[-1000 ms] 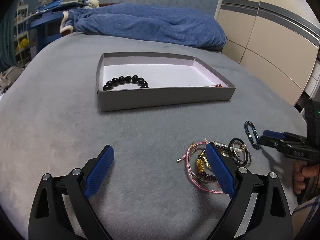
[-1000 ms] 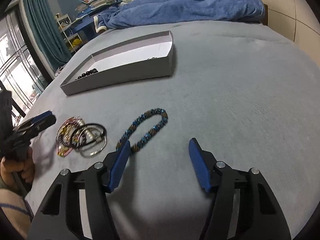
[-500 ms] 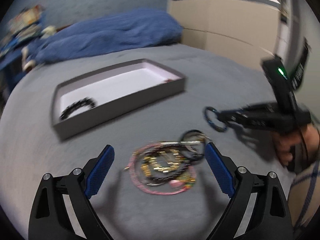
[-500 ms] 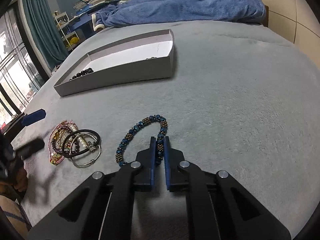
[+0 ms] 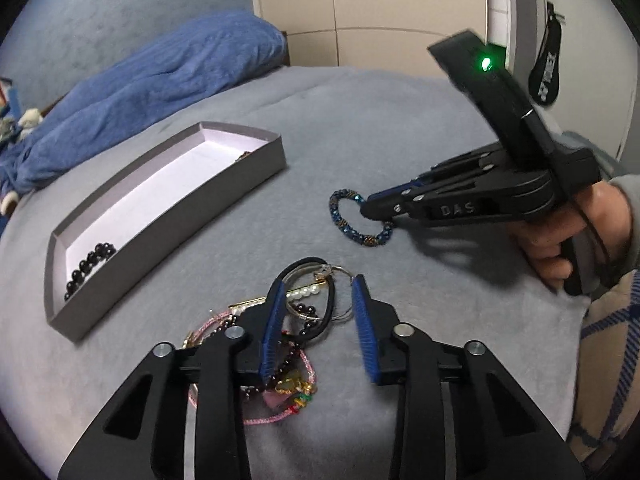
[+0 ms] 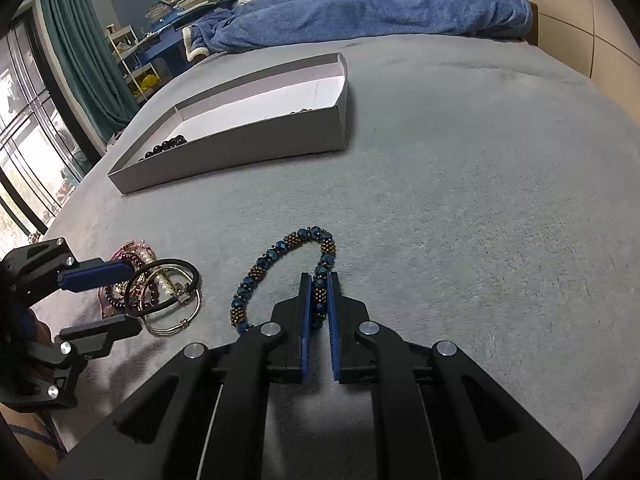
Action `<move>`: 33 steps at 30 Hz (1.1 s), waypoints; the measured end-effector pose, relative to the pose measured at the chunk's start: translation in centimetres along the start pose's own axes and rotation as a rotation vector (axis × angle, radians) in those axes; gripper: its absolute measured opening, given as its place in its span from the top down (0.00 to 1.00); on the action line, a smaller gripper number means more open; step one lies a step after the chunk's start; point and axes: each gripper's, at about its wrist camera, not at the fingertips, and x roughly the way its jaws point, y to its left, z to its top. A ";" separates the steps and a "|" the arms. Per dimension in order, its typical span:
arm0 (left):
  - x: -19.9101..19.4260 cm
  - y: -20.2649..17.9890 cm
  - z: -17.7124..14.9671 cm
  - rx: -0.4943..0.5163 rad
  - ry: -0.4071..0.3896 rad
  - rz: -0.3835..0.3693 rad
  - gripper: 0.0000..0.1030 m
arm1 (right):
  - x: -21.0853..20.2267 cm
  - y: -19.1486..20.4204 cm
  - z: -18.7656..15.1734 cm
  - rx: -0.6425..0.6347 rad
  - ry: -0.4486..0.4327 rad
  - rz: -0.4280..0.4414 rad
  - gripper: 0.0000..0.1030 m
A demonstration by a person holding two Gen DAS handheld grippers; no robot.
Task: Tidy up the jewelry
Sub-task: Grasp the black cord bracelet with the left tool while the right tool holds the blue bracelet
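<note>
A tangled pile of bracelets (image 5: 296,360) lies on the grey bed cover, also in the right wrist view (image 6: 120,292). My left gripper (image 5: 319,282) hangs over the pile. Its jaws are closing around a black band (image 5: 332,304) and a silver ring, and the pads do not press on them. It shows as well in the right wrist view (image 6: 136,296). My right gripper (image 6: 320,280) is shut on a blue beaded bracelet (image 6: 260,268) that rests on the cover, seen again from the left wrist view (image 5: 344,220). A grey shallow box (image 5: 160,232) holds a black bead bracelet (image 5: 88,264).
The box (image 6: 240,148) sits farther back on the bed. A blue blanket (image 6: 360,4) is heaped at the far edge. Beige cupboard doors (image 5: 380,8) stand beyond the bed. A person's hand (image 5: 560,232) holds the right gripper's handle.
My left gripper swung over the jewelry pile and rolled, and its jaws narrowed. My right gripper shut on the blue beaded bracelet and has stayed there.
</note>
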 end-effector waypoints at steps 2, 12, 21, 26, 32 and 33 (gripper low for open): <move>0.6 0.0 0.1 0.006 0.023 0.000 0.75 | 0.0 -0.1 0.0 -0.001 0.000 0.000 0.92; 1.7 -0.3 -0.1 0.035 0.082 0.013 0.80 | 0.0 0.1 0.0 -0.008 0.002 -0.009 0.92; 1.5 0.0 -0.1 -0.005 0.077 -0.031 0.96 | 0.0 0.4 0.0 -0.025 -0.003 -0.023 0.93; 0.3 1.9 -0.4 -0.118 0.020 -0.058 0.96 | -0.4 0.2 -0.1 -0.015 -0.023 -0.005 0.93; -1.6 4.1 -0.2 -0.227 -0.061 -0.069 0.96 | -1.7 0.0 -0.1 -0.002 -0.086 0.041 0.93; -2.1 4.5 -0.1 -0.244 -0.077 -0.070 0.96 | -1.9 -0.1 -0.1 0.000 -0.095 0.045 0.93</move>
